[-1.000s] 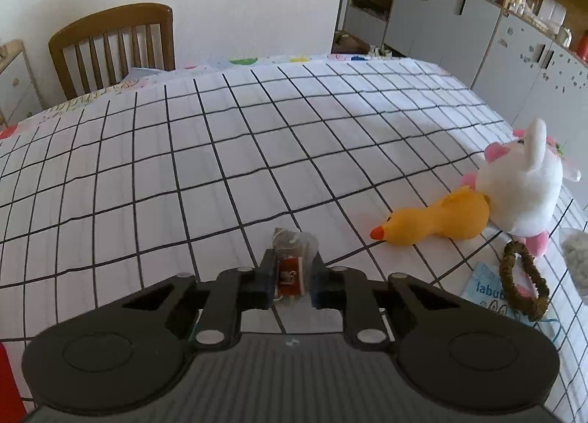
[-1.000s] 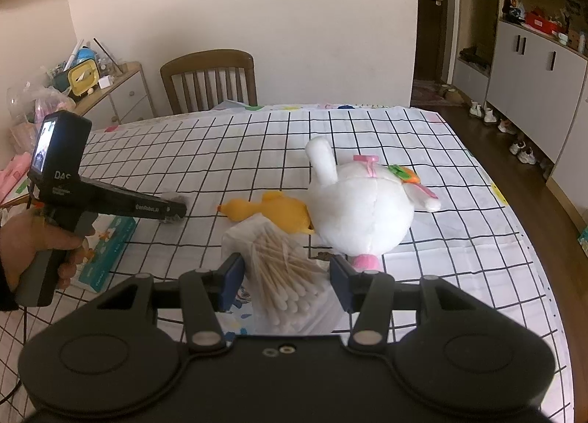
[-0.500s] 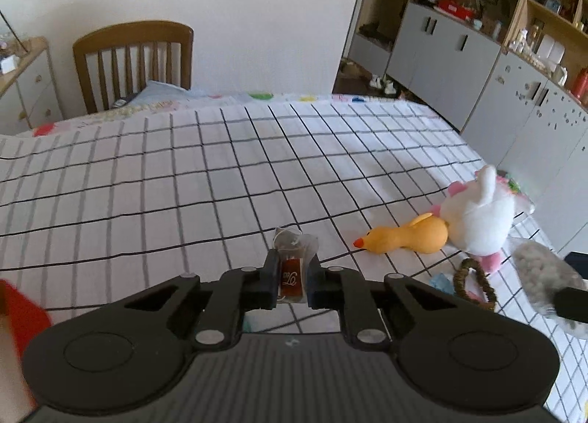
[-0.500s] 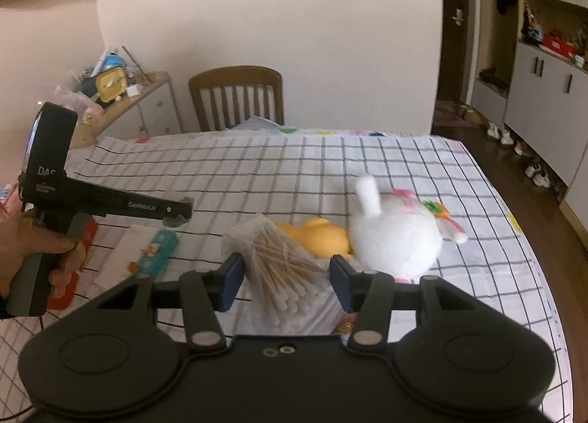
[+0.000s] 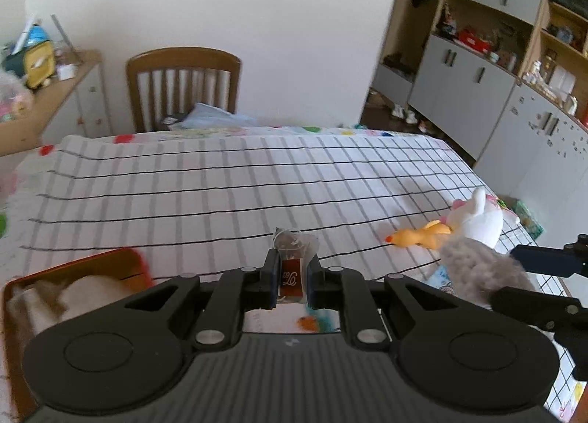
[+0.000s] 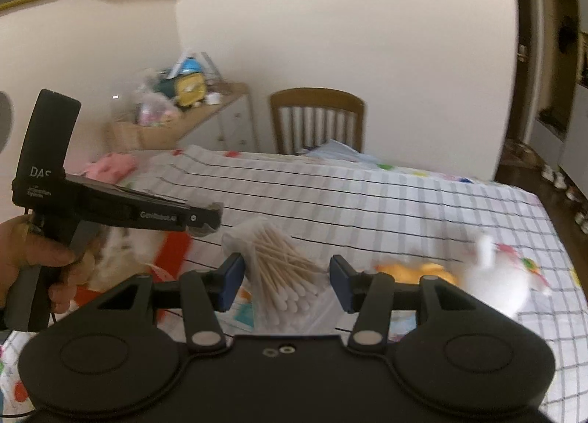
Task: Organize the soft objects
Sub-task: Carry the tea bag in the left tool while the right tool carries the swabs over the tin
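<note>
Orange-red rectangular tin (image 5: 79, 268) at lower left, holding white fluffy material (image 5: 88, 289), blurred. Desk under white cloth with black grid (image 5: 228, 188), broad bare stretch up to far edge by brown wooden chair (image 5: 183, 87). Left tool (image 5: 290, 276) pressed together on small clear sachet with red label (image 5: 292, 267), raised above cloth, right of tin. Right tool (image 6: 286, 281) half spread, pinching clear bag of cotton swabs (image 6: 283, 276). Yellow plush duck (image 5: 417, 235) touching white plush toy (image 5: 476, 219) near right edge.
</note>
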Demonstrator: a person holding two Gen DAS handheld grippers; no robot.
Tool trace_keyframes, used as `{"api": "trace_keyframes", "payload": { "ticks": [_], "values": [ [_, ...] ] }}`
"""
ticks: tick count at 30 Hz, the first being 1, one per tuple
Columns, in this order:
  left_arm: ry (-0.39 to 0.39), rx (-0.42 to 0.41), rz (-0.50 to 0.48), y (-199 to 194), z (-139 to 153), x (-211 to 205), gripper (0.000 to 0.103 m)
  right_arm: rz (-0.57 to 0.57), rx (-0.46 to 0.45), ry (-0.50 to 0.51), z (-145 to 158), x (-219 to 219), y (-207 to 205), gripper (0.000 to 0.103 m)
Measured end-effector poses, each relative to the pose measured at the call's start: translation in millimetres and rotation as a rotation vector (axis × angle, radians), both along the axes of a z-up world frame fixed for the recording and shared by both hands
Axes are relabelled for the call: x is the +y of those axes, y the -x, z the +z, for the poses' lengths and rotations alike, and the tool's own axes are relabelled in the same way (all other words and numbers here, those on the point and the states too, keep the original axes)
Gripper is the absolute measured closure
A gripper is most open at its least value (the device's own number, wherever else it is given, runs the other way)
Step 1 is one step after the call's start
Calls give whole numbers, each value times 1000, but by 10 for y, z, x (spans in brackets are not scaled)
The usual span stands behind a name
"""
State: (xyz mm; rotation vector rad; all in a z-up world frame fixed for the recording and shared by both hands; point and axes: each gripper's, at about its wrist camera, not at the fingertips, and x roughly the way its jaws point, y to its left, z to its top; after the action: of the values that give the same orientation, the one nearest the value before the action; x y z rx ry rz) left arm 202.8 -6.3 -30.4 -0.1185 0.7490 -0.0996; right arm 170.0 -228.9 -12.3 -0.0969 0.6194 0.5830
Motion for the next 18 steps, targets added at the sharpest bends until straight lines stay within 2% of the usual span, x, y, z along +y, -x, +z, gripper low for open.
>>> {"api": "trace_keyframes", "payload": {
  "ticks": [8, 15, 18],
  "values": [
    [-8, -6, 97, 384, 105, 552, 89, 127, -8, -5, 113, 644, 112, 52],
    [-9, 27, 188, 632, 13, 1010, 89, 225, 26, -17, 81, 1136, 155, 52],
    [-15, 46, 216, 665, -42, 1155, 89, 277, 22, 12, 35, 1371, 205, 52]
  ]
}}
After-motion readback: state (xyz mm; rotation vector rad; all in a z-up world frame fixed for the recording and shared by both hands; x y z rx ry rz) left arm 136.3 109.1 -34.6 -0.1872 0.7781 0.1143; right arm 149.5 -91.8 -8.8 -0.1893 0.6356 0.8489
